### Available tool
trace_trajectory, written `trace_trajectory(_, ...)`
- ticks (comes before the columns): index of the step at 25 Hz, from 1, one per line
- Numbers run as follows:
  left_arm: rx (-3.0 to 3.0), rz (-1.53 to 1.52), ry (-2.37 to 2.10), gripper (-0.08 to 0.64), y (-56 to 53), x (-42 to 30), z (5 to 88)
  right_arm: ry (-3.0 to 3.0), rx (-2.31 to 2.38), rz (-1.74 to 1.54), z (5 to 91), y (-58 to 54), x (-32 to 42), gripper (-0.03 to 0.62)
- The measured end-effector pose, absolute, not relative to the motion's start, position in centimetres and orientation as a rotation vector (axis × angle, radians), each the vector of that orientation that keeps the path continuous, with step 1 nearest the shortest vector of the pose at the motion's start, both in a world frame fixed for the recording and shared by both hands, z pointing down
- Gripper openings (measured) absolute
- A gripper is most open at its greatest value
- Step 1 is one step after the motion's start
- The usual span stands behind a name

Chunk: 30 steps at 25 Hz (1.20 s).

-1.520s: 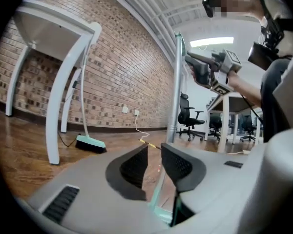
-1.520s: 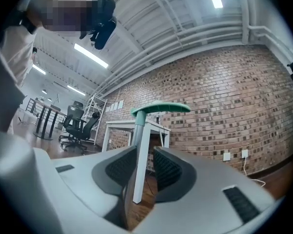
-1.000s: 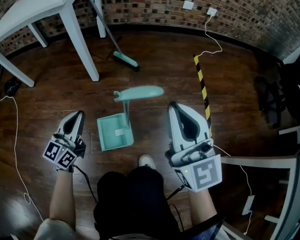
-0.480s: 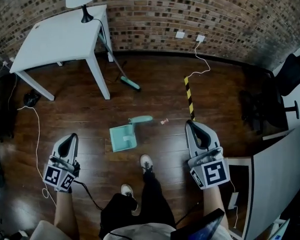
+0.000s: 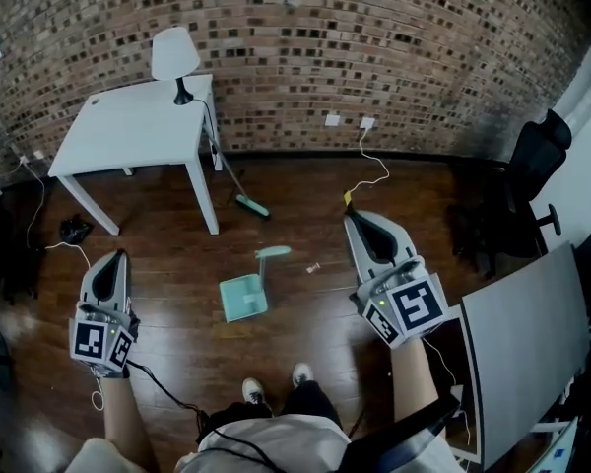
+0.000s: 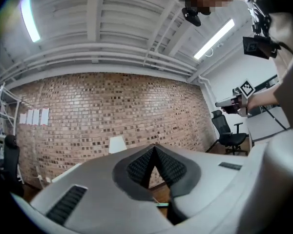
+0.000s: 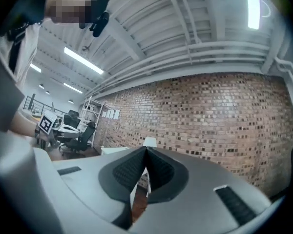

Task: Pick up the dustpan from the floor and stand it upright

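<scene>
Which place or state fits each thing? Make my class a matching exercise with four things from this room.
Things:
1 dustpan
2 lamp
3 broom
4 right gripper

Places or states:
A standing on the white table
B fingers shut, nothing held
C on the floor, mid-room
D head on the floor by the table's leg

Pairs: 1-C, 2-A, 3-D, 4-B

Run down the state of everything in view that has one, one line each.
dustpan, standing on the floor with its handle up, held by nothing
left gripper, shut, empty
right gripper, shut, empty
broom, head on the floor, handle slanting up beside the table
lamp, upright on the table
white cable, plugged into the wall socket
</scene>
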<state>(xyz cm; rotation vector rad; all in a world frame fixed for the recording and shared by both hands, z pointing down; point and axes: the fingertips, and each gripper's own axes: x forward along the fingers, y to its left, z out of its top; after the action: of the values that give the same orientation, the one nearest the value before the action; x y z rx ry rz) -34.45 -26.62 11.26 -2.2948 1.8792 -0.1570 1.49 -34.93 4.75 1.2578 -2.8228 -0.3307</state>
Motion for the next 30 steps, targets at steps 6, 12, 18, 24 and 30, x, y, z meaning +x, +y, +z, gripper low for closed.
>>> trace_trajectory(6,-2.290,-0.091,1.985,0.008,-25.4,-32.6,11.3,-2.777,1.252,-0.208,8.8,-32.6,1.4,-0.020)
trace_trajectory(12,-2.336,-0.121,1.971,0.008,-24.9,-27.8,12.9,-2.779,1.322,-0.093,10.7,-32.1,4.8,-0.020)
trace_trajectory(18,-2.338,-0.230,1.894,0.008,-25.0,-23.9,13.4,-2.782,1.321,-0.056,11.1,-32.1,5.7,-0.020)
trace_trajectory(24,-2.372,-0.218,1.863,0.008,-24.6,-23.1,13.1,-2.784,1.317,-0.037,11.1,-31.5,4.3,-0.020)
trace_trajectory(30,-2.428,-0.211,1.841,0.008,-23.5,-23.6,13.7,-2.746,1.356,0.065,12.8,-29.7,2.5,-0.020)
